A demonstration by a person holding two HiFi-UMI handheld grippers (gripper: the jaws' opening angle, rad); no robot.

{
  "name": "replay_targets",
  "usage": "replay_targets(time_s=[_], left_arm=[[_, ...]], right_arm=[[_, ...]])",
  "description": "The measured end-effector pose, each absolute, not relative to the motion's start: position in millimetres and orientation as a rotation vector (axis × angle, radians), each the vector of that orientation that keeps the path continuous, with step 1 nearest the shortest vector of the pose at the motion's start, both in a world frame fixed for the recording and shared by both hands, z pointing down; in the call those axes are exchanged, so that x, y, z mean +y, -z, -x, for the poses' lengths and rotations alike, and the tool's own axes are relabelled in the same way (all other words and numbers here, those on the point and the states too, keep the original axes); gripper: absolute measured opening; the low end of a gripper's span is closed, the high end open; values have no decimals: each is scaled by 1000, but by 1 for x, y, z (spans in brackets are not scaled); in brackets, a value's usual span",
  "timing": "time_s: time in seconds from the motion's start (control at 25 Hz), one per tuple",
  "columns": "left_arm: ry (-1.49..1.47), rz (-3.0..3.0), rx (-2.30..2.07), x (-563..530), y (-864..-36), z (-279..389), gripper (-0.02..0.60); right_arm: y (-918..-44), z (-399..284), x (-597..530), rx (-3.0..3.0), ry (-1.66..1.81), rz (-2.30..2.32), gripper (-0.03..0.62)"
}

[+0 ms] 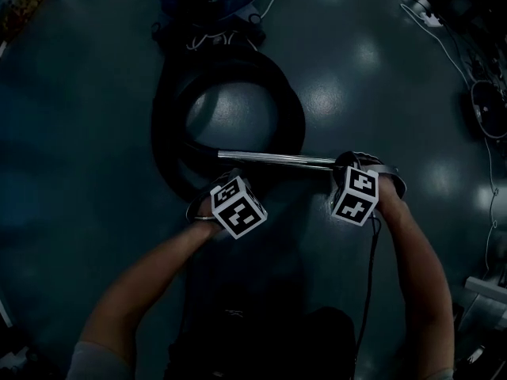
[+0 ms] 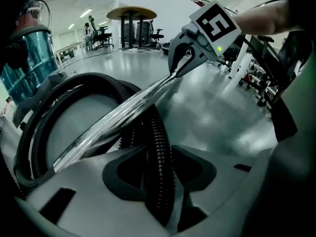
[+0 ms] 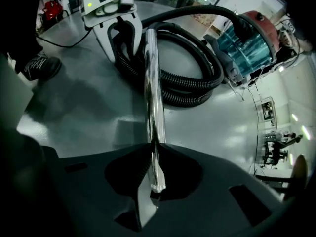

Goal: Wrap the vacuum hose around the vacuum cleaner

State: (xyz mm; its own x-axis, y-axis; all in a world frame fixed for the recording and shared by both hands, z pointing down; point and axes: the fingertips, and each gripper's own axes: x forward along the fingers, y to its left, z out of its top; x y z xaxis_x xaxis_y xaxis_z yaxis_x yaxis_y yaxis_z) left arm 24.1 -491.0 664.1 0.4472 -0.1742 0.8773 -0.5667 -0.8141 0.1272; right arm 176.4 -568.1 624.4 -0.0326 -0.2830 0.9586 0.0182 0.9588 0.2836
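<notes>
The left gripper [image 2: 159, 181] clamps the ribbed hose [image 1: 291, 105]; the right gripper [image 3: 152, 181] grasps the end of the chrome tube [image 1: 269, 158]. The hose coils on open floor [image 1: 372, 77] before the vacuum cleaner [image 3: 247, 38]; cables [image 1: 475, 70] line the right edge. The head view is dark and crops the cleaner at the top

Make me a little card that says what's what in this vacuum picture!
floor: grey, shiny
vacuum cleaner: blue see-through tank, red top
hose: black, ribbed, coiled on the floor beside the vacuum cleaner, not around it
metal tube: shiny, straight
left gripper: clamped on the hose
right gripper: clamped on the metal tube's end
</notes>
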Motion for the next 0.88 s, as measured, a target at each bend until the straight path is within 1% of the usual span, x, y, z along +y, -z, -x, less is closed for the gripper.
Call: replay_targets(time_s=[0.04,0.08,0.28,0.32,0.36,0.52,0.64,0.68,0.76,0.8,0.88], left_arm=[[-1312,-2295,-632,-498,-664,-23,169],[-1303,-2291,-636,-504,-664,-22,169],[-1247,-2264,-703,-534,-655,-16,167],[-1244,-2270,-755,-544,-650,-11,42],[-1253,-2288,-786,-553,-645,-8,3],[-1377,-2353,-735,-558,-648,-9,3],[-1373,-2302,-730,-555,-658,-12,4],[-1372,-2285,-730,-554,-660,-13,4],[-1389,-2270,-713,-550,-661,-16,4],[-1393,-2270,-687,-544,-659,-19,4],[-1371,-2266,-595,-529,-653,-30,4]], right_arm=[[-622,-174,-580,-1600,238,-245,14],[-620,-171,-590,-1615,223,-274,2],[-604,-149,-612,-1657,156,-222,2],[-599,-143,-613,-1664,147,-201,2],[-593,-137,-615,-1676,135,-183,2],[-587,-123,-616,-1733,95,-131,2],[-590,-125,-617,-1787,115,-113,3],[-592,-126,-616,-1813,105,-99,46],[-599,-129,-608,-1845,86,-44,171],[-603,-132,-603,-1850,92,-14,190],[-615,-141,-599,-1847,117,25,190]])
